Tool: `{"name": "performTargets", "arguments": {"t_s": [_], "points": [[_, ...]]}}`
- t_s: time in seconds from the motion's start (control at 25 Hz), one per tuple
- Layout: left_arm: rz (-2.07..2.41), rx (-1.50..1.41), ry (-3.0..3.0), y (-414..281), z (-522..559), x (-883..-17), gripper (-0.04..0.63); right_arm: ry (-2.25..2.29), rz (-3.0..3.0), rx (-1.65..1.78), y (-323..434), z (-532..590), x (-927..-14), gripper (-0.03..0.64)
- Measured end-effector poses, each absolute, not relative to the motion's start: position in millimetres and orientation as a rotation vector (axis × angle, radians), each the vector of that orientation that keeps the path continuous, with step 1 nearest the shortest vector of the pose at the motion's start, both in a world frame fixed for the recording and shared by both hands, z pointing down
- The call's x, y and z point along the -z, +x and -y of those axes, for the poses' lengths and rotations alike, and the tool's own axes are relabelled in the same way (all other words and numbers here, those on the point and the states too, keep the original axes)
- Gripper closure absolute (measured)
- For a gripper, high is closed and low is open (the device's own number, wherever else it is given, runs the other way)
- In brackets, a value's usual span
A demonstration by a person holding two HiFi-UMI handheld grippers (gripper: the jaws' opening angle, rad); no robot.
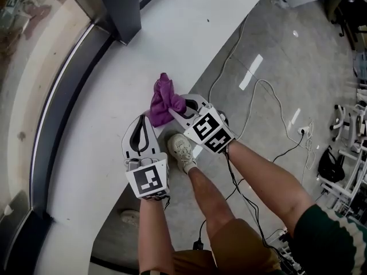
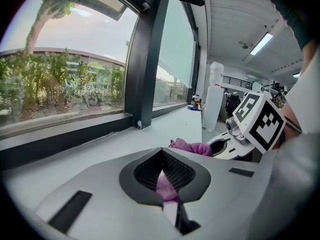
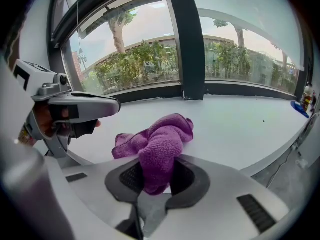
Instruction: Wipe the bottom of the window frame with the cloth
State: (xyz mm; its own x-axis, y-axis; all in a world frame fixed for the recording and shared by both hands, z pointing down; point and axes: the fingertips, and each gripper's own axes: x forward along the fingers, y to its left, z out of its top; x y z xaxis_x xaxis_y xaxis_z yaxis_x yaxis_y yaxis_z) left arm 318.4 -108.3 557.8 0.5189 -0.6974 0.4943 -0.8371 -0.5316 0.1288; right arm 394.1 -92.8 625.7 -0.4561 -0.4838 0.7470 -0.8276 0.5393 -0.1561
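Window frame: dark, smooth band curving under the glass at the left.
Sill: broad, matte white, curved ledge.
Left gripper: white shell, ribbed dark pads; held low over the sill, jaw tips meeting on nothing.
Cloth: purple, nubby microfibre, bunched and resting on the sill just beside the left gripper.
Right gripper: angled towards the window, jaws pinching the cloth.

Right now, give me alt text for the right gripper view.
The right gripper holds a purple cloth in its jaws over the white ledge. The left gripper hovers at left; the dark window frame and trees lie beyond.
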Motion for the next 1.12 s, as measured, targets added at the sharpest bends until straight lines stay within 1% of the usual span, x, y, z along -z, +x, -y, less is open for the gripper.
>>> {"name": "performTargets", "arguments": {"t_s": [0.44,1.12], "points": [[1.329,-0.5,2.346,259,83,-540,0.588,0.948,2.145,-0.651,329,57,-626,0.519],[1.498,-0.531,2.216,134,27,-542,0.588,0.767,2.206,-0.679,201,0,-626,0.52]]}}
